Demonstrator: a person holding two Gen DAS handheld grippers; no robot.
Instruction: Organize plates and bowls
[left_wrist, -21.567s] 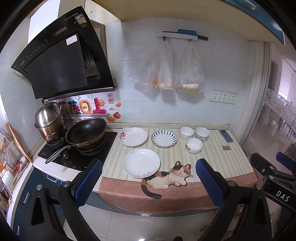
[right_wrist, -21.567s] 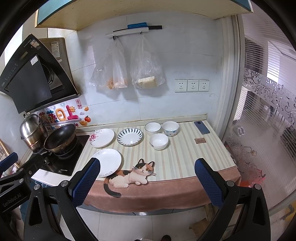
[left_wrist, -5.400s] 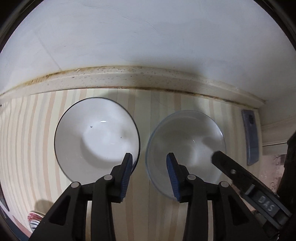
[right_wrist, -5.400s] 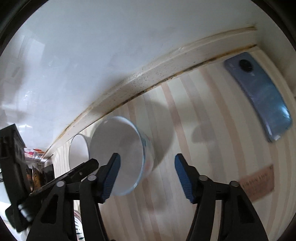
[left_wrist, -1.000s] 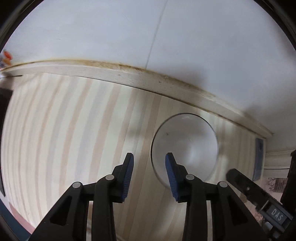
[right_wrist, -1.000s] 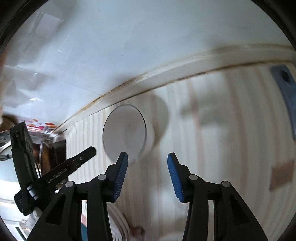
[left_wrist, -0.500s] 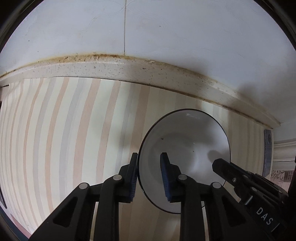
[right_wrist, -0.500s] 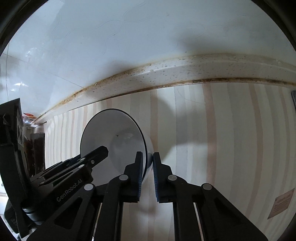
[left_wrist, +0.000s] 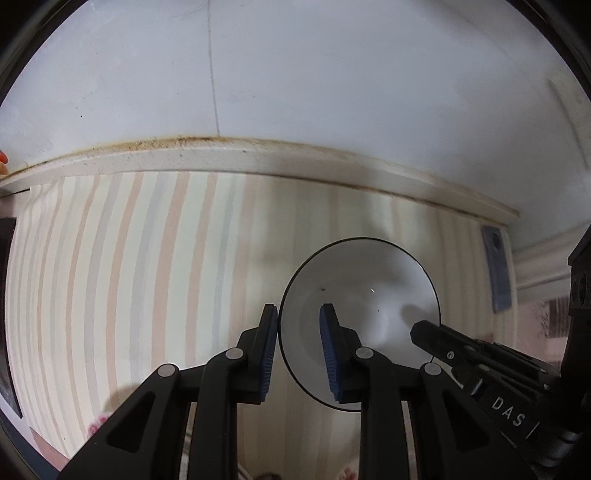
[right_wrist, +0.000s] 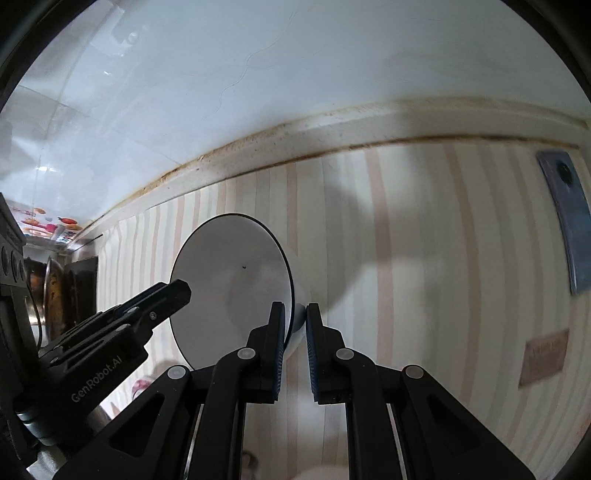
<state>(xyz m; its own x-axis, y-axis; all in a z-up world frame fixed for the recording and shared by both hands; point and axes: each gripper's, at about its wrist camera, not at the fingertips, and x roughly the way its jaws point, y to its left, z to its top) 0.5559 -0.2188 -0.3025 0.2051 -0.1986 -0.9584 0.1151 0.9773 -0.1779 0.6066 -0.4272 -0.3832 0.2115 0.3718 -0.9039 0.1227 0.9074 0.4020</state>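
Bowl (left_wrist: 369, 291) between both grippers (rim pinched)

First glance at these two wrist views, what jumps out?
The white bowl, dead centre in both views, with both grippers on its rim from opposite sides: the left gripper straddles the near-left edge, and the right gripper is clamped on the right edge. Behind it lie the striped counter mat and the stained wall trim; a blue phone lies flat at far right.
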